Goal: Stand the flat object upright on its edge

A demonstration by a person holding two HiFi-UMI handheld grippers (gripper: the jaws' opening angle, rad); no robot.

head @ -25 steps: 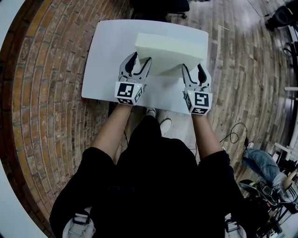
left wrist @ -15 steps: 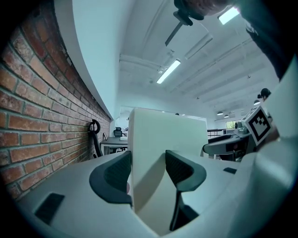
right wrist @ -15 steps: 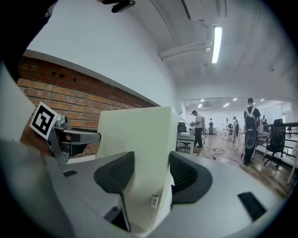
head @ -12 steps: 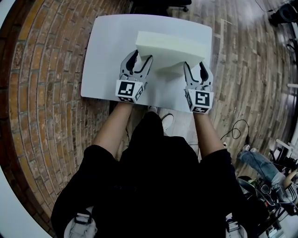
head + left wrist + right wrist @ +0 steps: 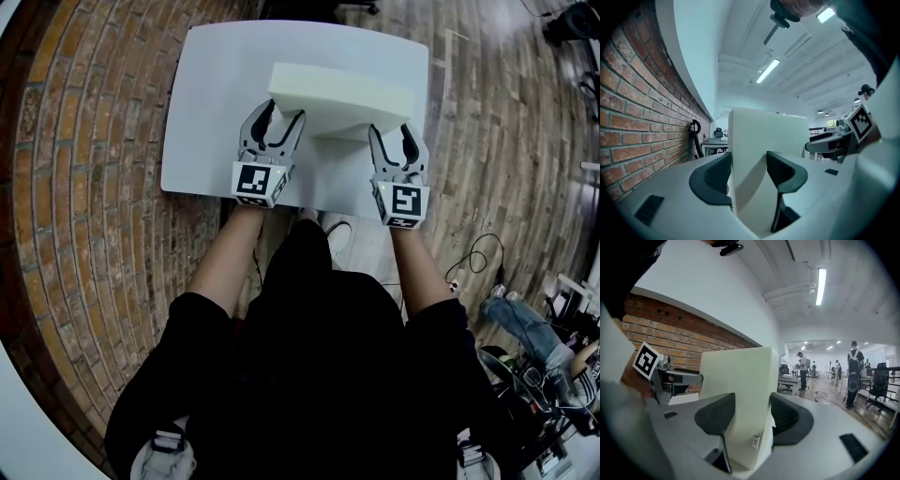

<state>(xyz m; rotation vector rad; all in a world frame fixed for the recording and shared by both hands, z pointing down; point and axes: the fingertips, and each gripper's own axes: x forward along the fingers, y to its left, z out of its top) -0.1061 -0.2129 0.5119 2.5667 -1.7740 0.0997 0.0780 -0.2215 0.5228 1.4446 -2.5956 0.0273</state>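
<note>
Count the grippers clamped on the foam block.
2. The left gripper is shut on the foam block near its left end, and the right gripper near its right end. Both are in plain view, and no other gripper shows.

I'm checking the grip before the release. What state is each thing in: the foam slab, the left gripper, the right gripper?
foam slab: standing on edge over the white table, held at both ends.
left gripper: shut on the foam slab, one jaw on each face.
right gripper: shut on the foam slab, one jaw on each face.
</note>
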